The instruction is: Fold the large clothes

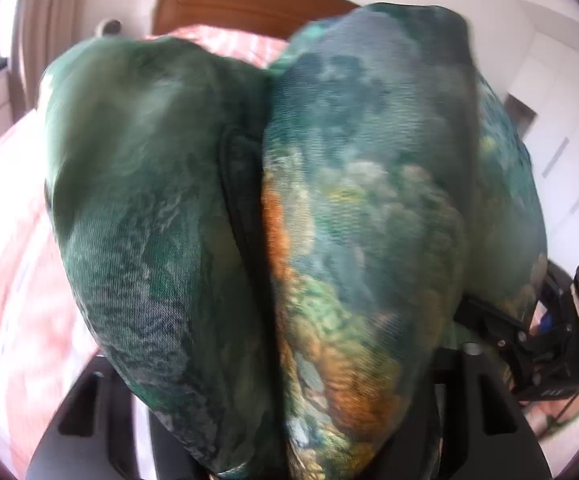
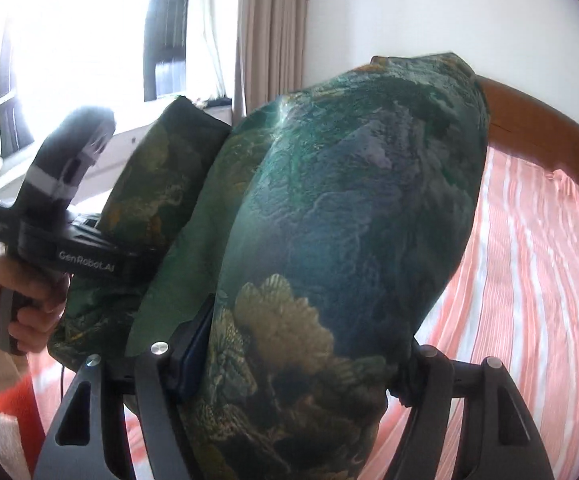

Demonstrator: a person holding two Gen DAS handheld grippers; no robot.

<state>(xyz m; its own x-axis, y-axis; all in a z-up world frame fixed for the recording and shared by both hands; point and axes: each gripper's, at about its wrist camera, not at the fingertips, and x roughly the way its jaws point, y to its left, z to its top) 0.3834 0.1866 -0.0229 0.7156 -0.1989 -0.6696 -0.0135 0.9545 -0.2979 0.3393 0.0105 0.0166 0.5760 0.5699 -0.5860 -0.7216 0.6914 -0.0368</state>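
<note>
A large green garment (image 1: 329, 208) with blue, orange and gold print fills both views, bunched into thick folds and held in the air above the bed. My left gripper (image 1: 273, 432) is shut on the garment; cloth hides its fingertips. My right gripper (image 2: 289, 392) is shut on another part of the garment (image 2: 353, 208), which billows up between its jaws and hides the fingertips. The left gripper's body (image 2: 61, 240), held by a hand, shows at left in the right wrist view. The right gripper's body (image 1: 561, 344) shows at the right edge of the left wrist view.
A bed with a pink-and-white striped sheet (image 2: 529, 280) lies below, with a wooden headboard (image 2: 541, 128) behind it. Beige curtains (image 2: 269, 32) and a bright window (image 2: 89, 40) are at the left. White wardrobe doors (image 1: 561, 112) stand at the right.
</note>
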